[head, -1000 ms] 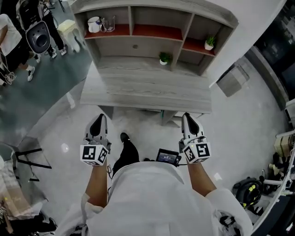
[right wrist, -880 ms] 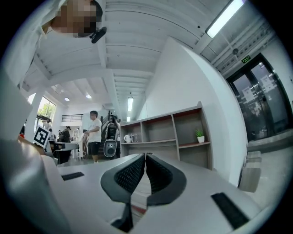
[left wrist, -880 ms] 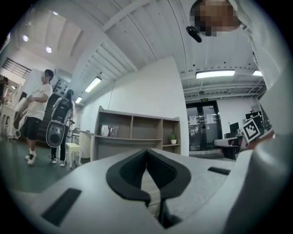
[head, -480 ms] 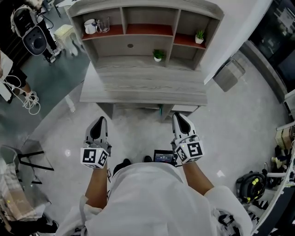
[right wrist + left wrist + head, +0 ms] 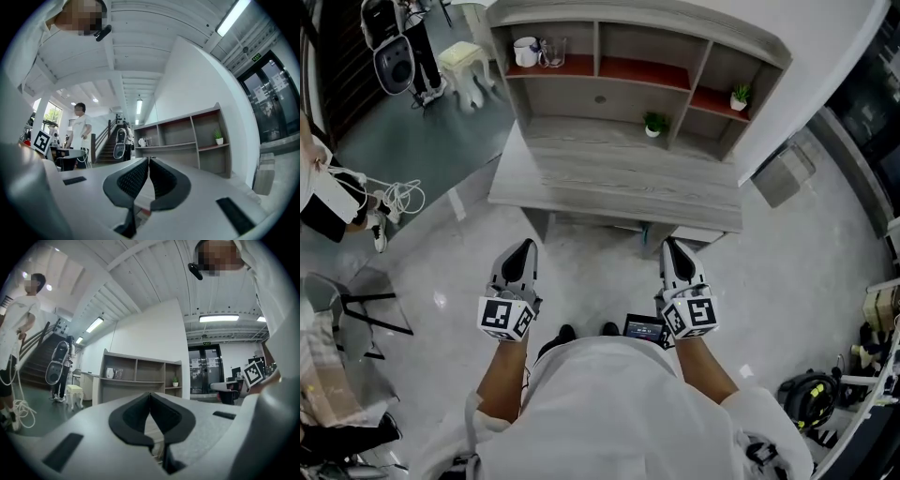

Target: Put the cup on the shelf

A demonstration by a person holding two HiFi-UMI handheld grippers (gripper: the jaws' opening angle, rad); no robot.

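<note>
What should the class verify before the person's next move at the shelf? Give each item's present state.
1. Left gripper, jaws empty: ok, shut on nothing.
2. Right gripper, jaws empty: ok, shut on nothing.
3. White cup found: ok, in the top-left compartment of the shelf, beside a glass.
4. Desk within reach: not ok, both grippers hang short of its front edge.
5. Cup's contents: cannot tell.

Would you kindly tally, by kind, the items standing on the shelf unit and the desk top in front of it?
White cup: 1
Clear glass: 1
Potted plant: 2
Total: 4
</note>
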